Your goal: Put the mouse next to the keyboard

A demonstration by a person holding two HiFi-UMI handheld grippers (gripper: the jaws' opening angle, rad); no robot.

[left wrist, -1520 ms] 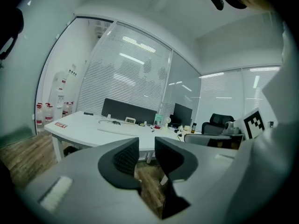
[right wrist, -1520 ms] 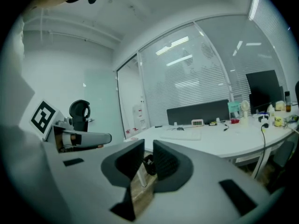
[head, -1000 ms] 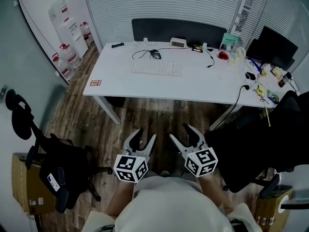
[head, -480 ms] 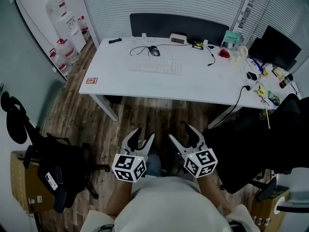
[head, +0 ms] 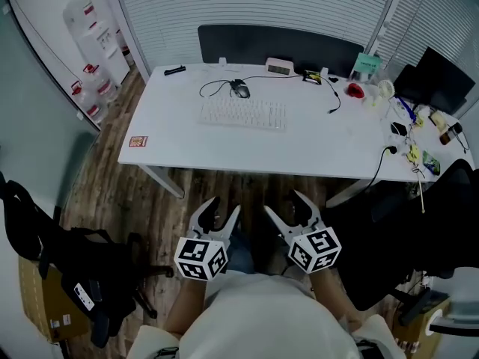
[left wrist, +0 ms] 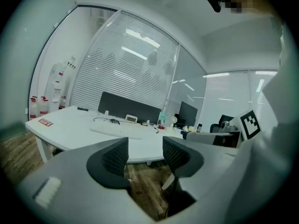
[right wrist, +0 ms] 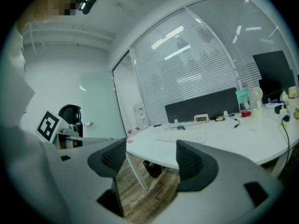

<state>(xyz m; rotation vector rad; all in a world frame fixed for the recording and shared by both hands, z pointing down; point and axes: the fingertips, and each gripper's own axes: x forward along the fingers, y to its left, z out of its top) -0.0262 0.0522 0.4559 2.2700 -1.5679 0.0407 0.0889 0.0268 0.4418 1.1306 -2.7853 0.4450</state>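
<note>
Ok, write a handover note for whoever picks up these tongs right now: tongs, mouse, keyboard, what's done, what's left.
Left tongs: open, empty, held low over the floor, short of the desk.
Right tongs: open, empty, beside the left tongs.
Keyboard: flat on the desk, left of its middle.
Mouse: on the desk just beyond the keyboard's far edge, toward its left half, cord attached.
Done: nothing yet; neither tongs touches anything.
Left: step up to the desk, grasp the mouse, set it beside the keyboard, probably at its right end, minding the cord.
</note>
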